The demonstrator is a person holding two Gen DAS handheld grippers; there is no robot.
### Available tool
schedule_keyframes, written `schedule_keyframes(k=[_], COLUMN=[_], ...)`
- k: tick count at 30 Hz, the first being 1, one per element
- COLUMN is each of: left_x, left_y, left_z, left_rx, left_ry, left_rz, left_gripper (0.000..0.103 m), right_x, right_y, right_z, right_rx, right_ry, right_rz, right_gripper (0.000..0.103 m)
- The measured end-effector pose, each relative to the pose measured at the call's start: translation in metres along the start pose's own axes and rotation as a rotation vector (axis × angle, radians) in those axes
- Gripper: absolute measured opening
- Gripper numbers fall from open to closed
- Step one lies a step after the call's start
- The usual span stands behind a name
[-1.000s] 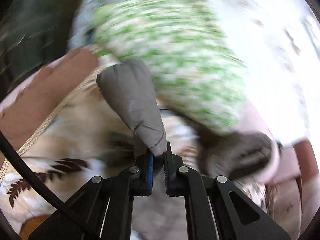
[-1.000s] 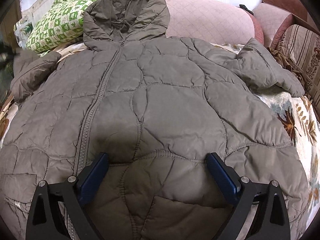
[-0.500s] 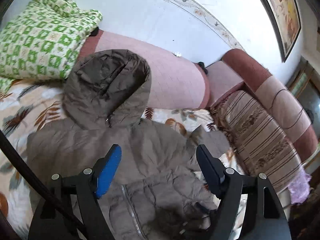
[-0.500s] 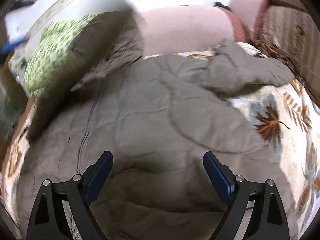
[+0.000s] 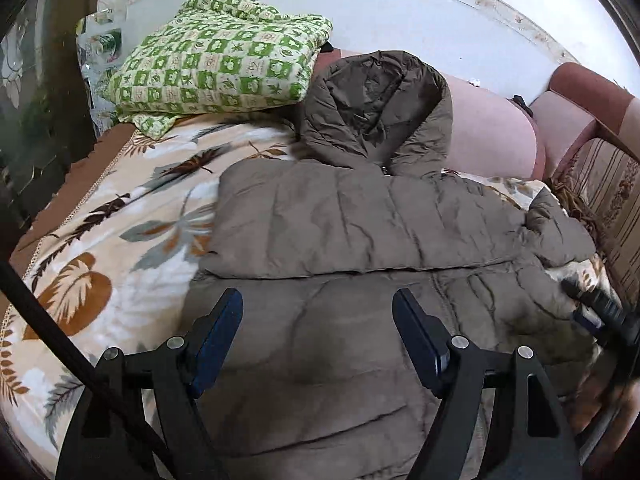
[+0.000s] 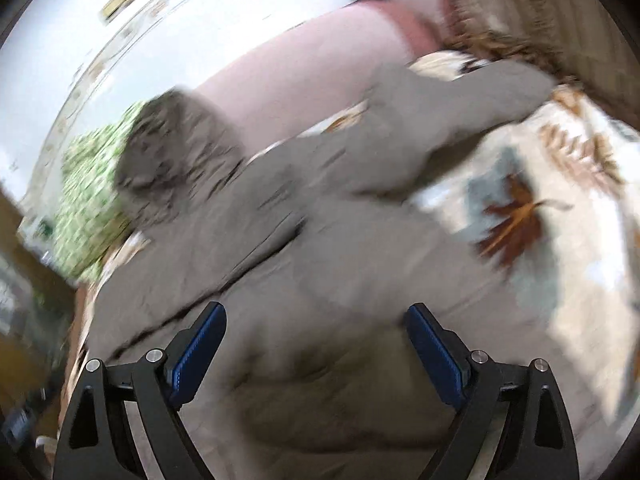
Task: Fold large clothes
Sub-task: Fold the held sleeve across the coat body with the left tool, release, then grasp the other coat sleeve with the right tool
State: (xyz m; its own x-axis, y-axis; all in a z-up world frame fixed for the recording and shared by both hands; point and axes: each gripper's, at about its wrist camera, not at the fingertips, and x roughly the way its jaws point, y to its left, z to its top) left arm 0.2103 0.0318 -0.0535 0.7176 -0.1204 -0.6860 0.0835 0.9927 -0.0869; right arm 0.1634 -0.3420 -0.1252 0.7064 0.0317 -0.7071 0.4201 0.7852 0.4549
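Note:
A grey-brown quilted hooded jacket [image 5: 360, 320] lies spread on a leaf-patterned bed cover [image 5: 120, 240]. Its left sleeve [image 5: 360, 224] lies folded flat across the chest, below the hood [image 5: 376, 108]. My left gripper [image 5: 318, 308] hovers open above the jacket's body, nothing between its blue pads. In the blurred right wrist view the same jacket [image 6: 320, 280] fills the middle, its other sleeve [image 6: 452, 120] stretched out to the upper right. My right gripper [image 6: 316, 324] is open over the jacket's lower part. Its black tip [image 5: 596, 308] shows at the right edge of the left wrist view.
A folded green-and-white checked blanket [image 5: 216, 60] sits at the head of the bed. A pink bolster [image 5: 488, 132] runs along the white wall. A striped sofa arm [image 5: 600, 184] borders the right side. A black cable [image 5: 60, 340] crosses the lower left.
My left gripper let go of the left sleeve cuff, opened, and swung back over the jacket; the sleeve now lies across the chest. My right gripper stayed open and rolled, tilting its view.

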Motion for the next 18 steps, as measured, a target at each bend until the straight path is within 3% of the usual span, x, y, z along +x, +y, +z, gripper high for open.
schedule_keyframes(k=[3, 7, 13, 15, 18], left_x=[-0.004, -0.003, 0.013, 0.018, 0.027], left_y=[0.005, 0.008, 0.005, 0.003, 0.001], left_z=[0.0, 0.001, -0.003, -0.005, -0.008], left_rx=[0.009, -0.005, 0.004, 0.011, 0.018], left_ry=[-0.034, -0.035, -0.006, 0.005, 0.027], left_rz=[0.022, 0.019, 0.036, 0.036, 0.036], left_gripper=[0.076, 0.076, 0.076, 0.076, 0.076], right_x=[0.002, 0.015, 0.053, 0.058, 0.069], right_y=[-0.027, -0.084, -0.165, -0.19, -0.224], right_z=[0.032, 0.09, 0.158, 0.176, 0.197], right_rx=[0.046, 0.081, 0.153, 0.221, 0.358], right_ry=[-0.013, -0.085, -0.088, -0.098, -0.091], right_rz=[-0.051, -0.22, -0.416, -0.428, -0.363], right_gripper=[0.094, 0.093, 0.085, 0.085, 0.085])
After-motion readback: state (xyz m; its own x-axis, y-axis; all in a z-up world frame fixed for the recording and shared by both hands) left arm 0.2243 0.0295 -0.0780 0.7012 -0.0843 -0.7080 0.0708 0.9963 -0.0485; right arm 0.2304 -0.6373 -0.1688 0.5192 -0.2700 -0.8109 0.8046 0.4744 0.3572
